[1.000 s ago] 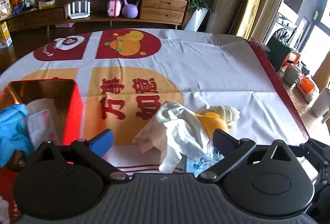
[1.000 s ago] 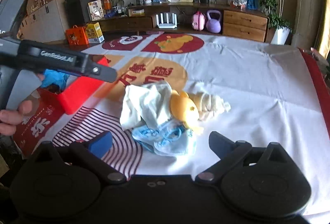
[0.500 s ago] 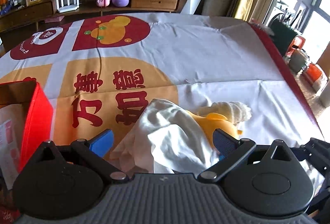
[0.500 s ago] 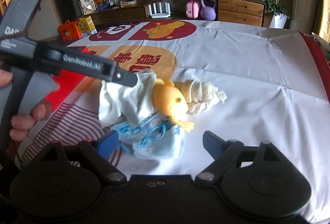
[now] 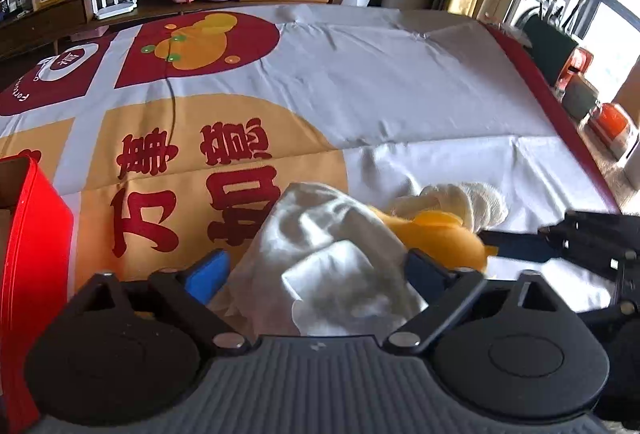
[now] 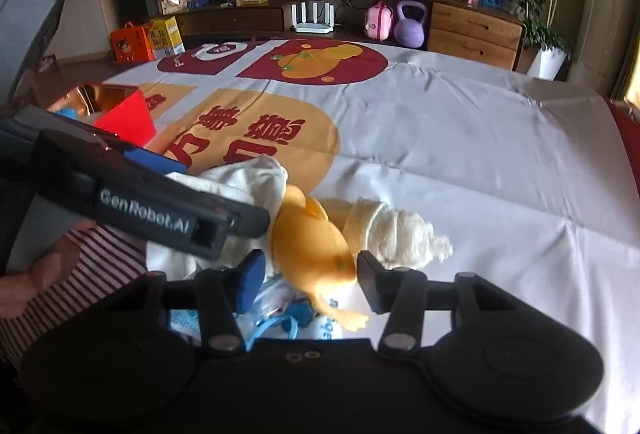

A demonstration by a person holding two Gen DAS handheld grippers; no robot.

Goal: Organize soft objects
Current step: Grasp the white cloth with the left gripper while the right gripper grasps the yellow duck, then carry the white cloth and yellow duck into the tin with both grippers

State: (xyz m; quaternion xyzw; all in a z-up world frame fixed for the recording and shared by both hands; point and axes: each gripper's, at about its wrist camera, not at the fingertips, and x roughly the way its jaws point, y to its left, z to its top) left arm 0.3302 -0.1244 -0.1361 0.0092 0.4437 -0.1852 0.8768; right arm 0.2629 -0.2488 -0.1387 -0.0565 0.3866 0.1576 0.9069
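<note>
A pile of soft things lies on the printed tablecloth [image 5: 400, 82]. A crumpled white cloth [image 5: 332, 258] sits between the open fingers of my left gripper [image 5: 320, 270]. An orange plush toy [image 6: 310, 246] lies between the open fingers of my right gripper [image 6: 310, 280]; it also shows in the left wrist view [image 5: 436, 238]. A cream knitted sock [image 6: 394, 234] lies beside the plush, seen too in the left wrist view [image 5: 464, 202]. A light blue patterned cloth [image 6: 276, 318] lies under the plush. The left gripper's body [image 6: 132, 194] crosses the right wrist view.
A red box [image 6: 124, 110] stands on the table at the left with blue and white items inside; its red wall shows in the left wrist view [image 5: 36, 226]. A low wooden shelf [image 6: 472, 30] with a purple kettlebell stands behind the table.
Both grippers have moved down and forward onto the pile. The white cloth now lies between the left fingers and the orange plush between the right fingers.
</note>
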